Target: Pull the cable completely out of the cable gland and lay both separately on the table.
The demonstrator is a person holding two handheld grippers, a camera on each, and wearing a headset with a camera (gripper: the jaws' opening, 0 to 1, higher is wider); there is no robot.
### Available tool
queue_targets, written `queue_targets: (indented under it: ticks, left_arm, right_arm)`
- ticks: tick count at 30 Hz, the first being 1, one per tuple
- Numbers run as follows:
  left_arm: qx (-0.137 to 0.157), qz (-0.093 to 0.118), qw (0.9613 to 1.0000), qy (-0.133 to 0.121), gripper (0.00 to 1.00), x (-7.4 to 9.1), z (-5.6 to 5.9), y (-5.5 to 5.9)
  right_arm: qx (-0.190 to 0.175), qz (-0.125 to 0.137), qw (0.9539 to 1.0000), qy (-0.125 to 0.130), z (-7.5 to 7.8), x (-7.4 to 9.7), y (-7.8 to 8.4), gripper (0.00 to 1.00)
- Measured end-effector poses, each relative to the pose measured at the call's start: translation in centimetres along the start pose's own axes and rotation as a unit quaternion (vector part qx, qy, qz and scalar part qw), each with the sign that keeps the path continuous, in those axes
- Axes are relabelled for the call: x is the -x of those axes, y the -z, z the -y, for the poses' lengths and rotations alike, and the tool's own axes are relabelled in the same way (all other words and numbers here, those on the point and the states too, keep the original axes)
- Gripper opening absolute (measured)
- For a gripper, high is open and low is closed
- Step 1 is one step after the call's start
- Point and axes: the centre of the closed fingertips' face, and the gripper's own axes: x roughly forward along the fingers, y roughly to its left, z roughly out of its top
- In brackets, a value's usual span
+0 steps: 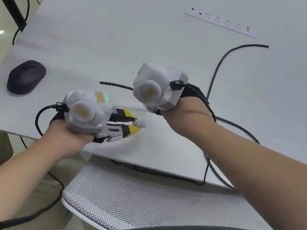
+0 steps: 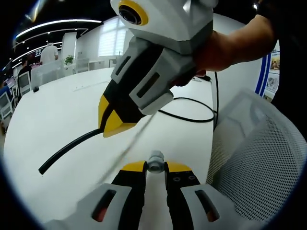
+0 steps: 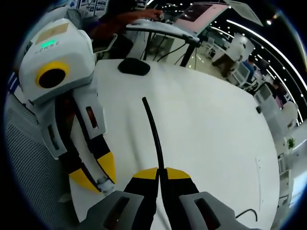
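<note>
My left gripper is shut on a small grey cable gland, which pokes out between the yellow tips. My right gripper is shut on a thin black cable that runs forward to a free end over the white table. In the left gripper view the right gripper hangs just above and beyond the gland, and the cable trails off to the left, apart from the gland. The head view has the left gripper and the right gripper close together above the table's near edge.
A black mouse lies at the far left of the table. A white power strip sits at the back, with other black cables looping on the right. A grey mesh chair is below the table edge.
</note>
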Motion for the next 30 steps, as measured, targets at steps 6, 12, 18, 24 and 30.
queue_targets:
  ticks: [6, 12, 18, 24, 30]
  left_arm:
    - [0.001, -0.003, 1.0, -0.002, 0.16, -0.4, 0.0, 0.6]
    - [-0.003, -0.012, 0.9999, -0.001, 0.16, -0.9, -0.1, 1.4]
    - [-0.008, -0.02, 0.9998, -0.004, 0.16, -1.2, -0.1, 1.7]
    - [-0.023, -0.03, 0.9993, -0.003, 0.16, -1.2, -0.2, 1.8]
    - [-0.026, -0.041, 0.9988, -0.005, 0.16, -1.2, -0.2, 1.8]
  right_arm:
    - [-0.007, 0.01, 0.9998, -0.016, 0.0, -0.9, 0.3, 0.0]
    - [0.0, 0.002, 0.9997, -0.025, -0.4, -1.8, 0.6, 0.0]
    - [0.002, 0.001, 0.9994, -0.035, -1.1, -2.2, 1.0, 0.0]
    - [0.008, -0.002, 0.9991, -0.041, -1.3, -2.4, 1.1, 0.0]
    - [0.008, -0.011, 0.9986, -0.051, -1.9, -2.6, 1.3, 0.01]
